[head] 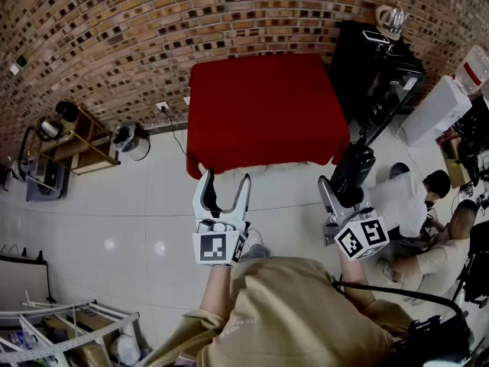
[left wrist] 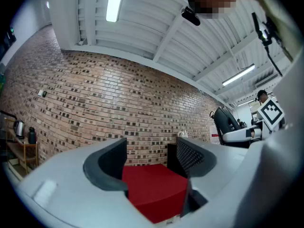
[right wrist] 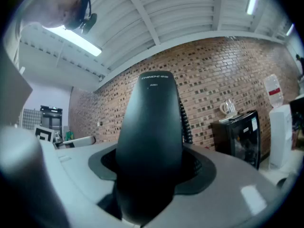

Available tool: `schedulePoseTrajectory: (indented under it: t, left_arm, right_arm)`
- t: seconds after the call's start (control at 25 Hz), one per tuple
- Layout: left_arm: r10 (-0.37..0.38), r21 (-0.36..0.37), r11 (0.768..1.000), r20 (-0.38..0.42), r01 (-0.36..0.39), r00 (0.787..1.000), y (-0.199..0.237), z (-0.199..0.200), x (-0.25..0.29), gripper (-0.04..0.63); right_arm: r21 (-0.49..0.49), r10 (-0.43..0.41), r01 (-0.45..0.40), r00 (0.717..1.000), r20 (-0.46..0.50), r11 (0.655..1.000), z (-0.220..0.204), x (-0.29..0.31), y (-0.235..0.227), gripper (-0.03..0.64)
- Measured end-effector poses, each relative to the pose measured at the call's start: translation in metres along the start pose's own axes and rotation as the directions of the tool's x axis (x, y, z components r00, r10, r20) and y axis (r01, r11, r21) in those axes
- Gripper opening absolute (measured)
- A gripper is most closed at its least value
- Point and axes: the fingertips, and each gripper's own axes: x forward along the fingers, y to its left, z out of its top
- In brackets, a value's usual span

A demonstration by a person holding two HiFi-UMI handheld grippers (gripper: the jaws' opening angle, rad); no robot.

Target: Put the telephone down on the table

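A black telephone handset (head: pixel 353 170) with a coiled cord stands upright between the jaws of my right gripper (head: pixel 341 192), which is shut on it. In the right gripper view the handset (right wrist: pixel 152 146) fills the middle and hides the gap of the gripper (right wrist: pixel 151 171). My left gripper (head: pixel 224 180) is open with nothing in it, held over the floor just short of the red-clothed table (head: pixel 267 109). The left gripper view looks through its open jaws (left wrist: pixel 151 158) at the table's red top (left wrist: pixel 154 186), with the handset (left wrist: pixel 225 120) off to the right. Both grippers are in front of the table, not over it.
A black cabinet (head: pixel 374 75) with a glass kettle (head: pixel 391 19) stands right of the table, a water dispenser (head: pixel 443 105) beyond it. People (head: pixel 412 197) sit on the floor at right. A wooden shelf (head: pixel 76 140) is at left, a metal rack (head: pixel 69 331) at lower left.
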Motion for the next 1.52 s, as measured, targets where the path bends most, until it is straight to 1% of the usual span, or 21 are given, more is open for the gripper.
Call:
schedulePoseTrajectory:
  t: [0.08,0.16,0.28,0.4,0.48,0.6,0.68,0.84,0.92,0.96,1.04,1.12,1.16,1.24,1.32,1.4,1.52]
  left_arm:
    - [-0.022,0.016,1.000,-0.049,0.023,0.999,0.027,-0.003,0.009,0.308]
    - [-0.037,0.024,0.999,-0.096,0.039,0.995,0.051,-0.012,0.016,0.308]
    - [-0.027,0.015,1.000,-0.049,0.027,0.998,0.083,-0.022,0.034,0.308]
    - [-0.002,-0.010,1.000,-0.070,0.001,0.998,0.112,-0.045,0.045,0.308]
    - [0.005,-0.023,1.000,-0.091,-0.007,0.996,0.127,-0.063,0.060,0.308]
    - [0.017,-0.017,1.000,-0.109,-0.019,0.994,0.142,-0.094,0.092,0.308]
    - [0.029,-0.013,0.999,-0.112,-0.030,0.993,0.147,-0.111,0.121,0.308]
    - [0.026,0.018,1.000,-0.092,-0.024,0.995,0.148,-0.117,0.202,0.308]
    - [0.023,0.041,0.999,-0.095,-0.020,0.995,0.149,-0.124,0.246,0.308]
    - [0.028,0.052,0.998,-0.108,-0.022,0.994,0.151,-0.135,0.266,0.308]
    - [0.031,0.065,0.998,-0.151,-0.022,0.988,0.154,-0.166,0.301,0.308]
    - [0.027,0.067,0.998,-0.192,-0.015,0.981,0.156,-0.195,0.330,0.308]
    - [0.025,0.067,0.998,-0.210,-0.011,0.977,0.158,-0.207,0.343,0.308]
    - [0.016,0.063,0.998,-0.252,-0.001,0.968,0.157,-0.231,0.363,0.308]
    - [0.000,0.063,0.998,-0.292,0.019,0.956,0.152,-0.255,0.378,0.308]
    - [-0.013,0.059,0.998,-0.322,0.034,0.947,0.153,-0.273,0.388,0.308]
    - [-0.017,0.040,0.999,-0.356,0.033,0.934,0.166,-0.298,0.397,0.308]
  right_arm:
    - [0.061,-0.010,0.009,1.000,0.009,0.998,-0.009,0.029,0.011,0.281]
    - [0.073,-0.017,0.016,1.000,0.006,0.997,-0.021,0.053,0.018,0.281]
    - [0.049,-0.008,0.010,0.999,-0.033,0.999,-0.044,0.087,0.019,0.281]
    - [0.048,-0.006,0.011,0.995,-0.097,0.999,-0.073,0.117,0.015,0.282]
    - [0.027,-0.001,0.004,0.992,-0.122,1.000,-0.087,0.139,0.006,0.282]
    - [-0.002,0.011,-0.012,0.990,-0.143,1.000,-0.110,0.174,-0.022,0.284]
    - [0.005,0.022,-0.021,0.986,-0.166,1.000,-0.131,0.199,-0.050,0.284]
    - [0.021,0.039,-0.035,0.978,-0.205,0.999,-0.160,0.256,-0.108,0.284]
    - [-0.010,0.039,-0.043,0.972,-0.233,0.999,-0.171,0.288,-0.140,0.284]
    - [-0.036,0.036,-0.048,0.964,-0.263,0.998,-0.180,0.304,-0.157,0.284]
    - [-0.057,0.029,-0.051,0.942,-0.334,0.997,-0.203,0.331,-0.192,0.284]
    - [-0.009,0.024,-0.031,0.913,-0.408,0.999,-0.231,0.354,-0.226,0.284]
    - [0.028,0.022,-0.011,0.894,-0.448,1.000,-0.247,0.364,-0.241,0.284]
    - [0.096,0.020,0.038,0.846,-0.533,0.995,-0.284,0.377,-0.272,0.285]
    - [0.133,0.020,0.078,0.793,-0.609,0.988,-0.326,0.388,-0.302,0.285]
    - [0.151,0.019,0.109,0.747,-0.665,0.983,-0.365,0.401,-0.325,0.285]
    - [0.163,0.017,0.142,0.701,-0.713,0.976,-0.407,0.423,-0.350,0.285]
